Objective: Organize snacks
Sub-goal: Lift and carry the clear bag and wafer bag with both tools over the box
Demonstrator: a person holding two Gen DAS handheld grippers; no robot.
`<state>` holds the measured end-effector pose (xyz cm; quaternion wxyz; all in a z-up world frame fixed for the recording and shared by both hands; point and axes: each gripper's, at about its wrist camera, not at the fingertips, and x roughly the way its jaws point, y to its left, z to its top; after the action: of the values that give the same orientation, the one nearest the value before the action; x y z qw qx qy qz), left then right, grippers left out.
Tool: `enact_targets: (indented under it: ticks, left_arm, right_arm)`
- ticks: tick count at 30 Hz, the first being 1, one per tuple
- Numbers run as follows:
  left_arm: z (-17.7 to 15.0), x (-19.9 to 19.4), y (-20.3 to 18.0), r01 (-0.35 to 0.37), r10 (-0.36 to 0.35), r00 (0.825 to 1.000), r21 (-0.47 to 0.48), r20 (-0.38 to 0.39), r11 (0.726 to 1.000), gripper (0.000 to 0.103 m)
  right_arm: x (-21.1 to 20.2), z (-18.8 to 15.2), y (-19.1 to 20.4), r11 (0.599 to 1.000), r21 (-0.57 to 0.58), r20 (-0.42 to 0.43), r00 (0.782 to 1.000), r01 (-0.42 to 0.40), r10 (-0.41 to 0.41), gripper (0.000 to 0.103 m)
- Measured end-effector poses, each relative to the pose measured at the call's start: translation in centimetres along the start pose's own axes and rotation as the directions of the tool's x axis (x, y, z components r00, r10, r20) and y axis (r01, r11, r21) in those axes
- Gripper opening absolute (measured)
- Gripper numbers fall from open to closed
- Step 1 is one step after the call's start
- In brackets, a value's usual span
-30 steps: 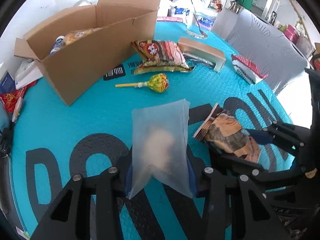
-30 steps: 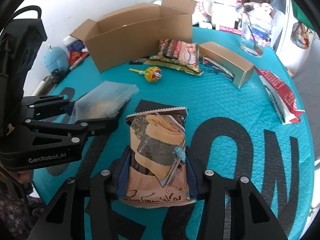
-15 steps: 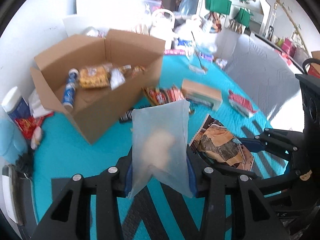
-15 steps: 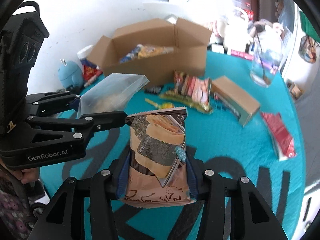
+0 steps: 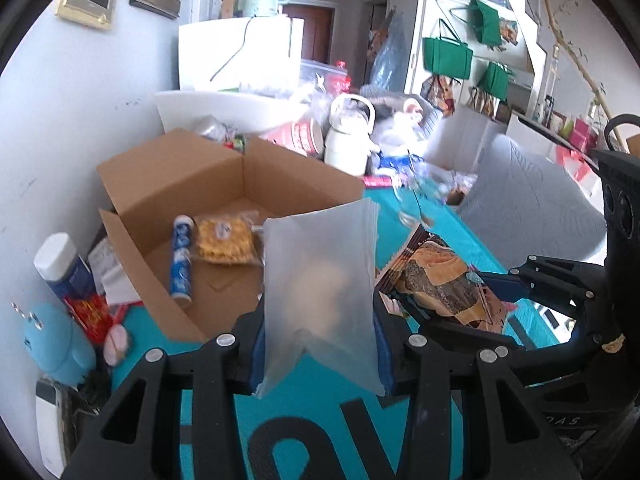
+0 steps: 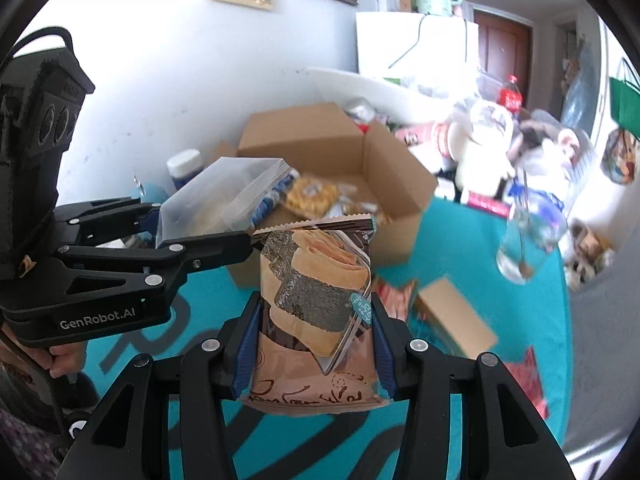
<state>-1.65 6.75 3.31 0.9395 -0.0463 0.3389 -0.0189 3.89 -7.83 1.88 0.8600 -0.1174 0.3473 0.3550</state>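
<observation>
My left gripper [image 5: 320, 344] is shut on a frosted translucent snack bag [image 5: 320, 292], held upright in the air just in front of the open cardboard box [image 5: 224, 184]. My right gripper [image 6: 314, 344] is shut on a brown seaweed-roll snack packet [image 6: 316, 304], raised beside it; that packet [image 5: 440, 284] shows at the right in the left wrist view. The box [image 6: 320, 140] holds a blue tube [image 5: 180, 260] and a yellow cracker pack [image 5: 226, 240]. The left gripper [image 6: 192, 224] with its bag [image 6: 218, 196] hangs over the box's near corner in the right wrist view.
A teal mat [image 6: 460, 240] covers the table. On it lie a small tan carton [image 6: 456, 316], a red packet [image 6: 528, 376] and a glass with a spoon [image 6: 528, 236]. A white kettle [image 5: 348, 136] and clutter stand behind the box. A white-capped bottle [image 5: 64, 264] stands left of it.
Both grippers rose off the mat with their packets and moved toward the box. The views tilted up, so the box's inside and the room behind now show.
</observation>
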Motion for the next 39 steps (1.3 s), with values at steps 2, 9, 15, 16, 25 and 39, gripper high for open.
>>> enact_targets:
  ticks: [2,9,15,16,25,39]
  left_arm:
    - [0.9,0.1,0.5,-0.006,0.006,1.000,-0.006,0.017,1.000,0.042]
    - [4.1,0.8,2.4,-0.010,0.013,0.997,-0.042,0.076,0.999,0.042]
    - [7.4,1.5,3.8,-0.037,0.045,0.989,-0.060,0.138,0.998,0.042]
    - [8.0,1.9,4.2,-0.047,0.056,0.988,-0.064,0.147,0.997,0.042]
    - [10.7,5.4,7.8,-0.106,0.130,0.980,-0.158,0.151,0.982,0.042]
    - [9.7,12.5,11.1,-0.222,0.223,0.975,-0.190,-0.019,0.956,0.042]
  right_arm:
    - [0.2,1.1,-0.1,1.000,-0.007,0.013,1.000,-0.003,0.003,0.048]
    - [1.4,5.1,-0.9,0.999,-0.031,0.059,0.998,-0.028,0.030,0.048]
    - [2.8,8.6,-2.5,0.999,-0.034,0.108,0.993,-0.040,0.043,0.048]
    - [3.1,9.1,-2.7,0.999,-0.034,0.114,0.993,-0.039,0.042,0.048]
    - [7.6,13.0,-5.0,0.998,-0.025,0.121,0.990,-0.066,0.068,0.048]
    - [15.3,13.8,-6.4,0.997,-0.005,0.037,0.997,-0.073,0.073,0.049]
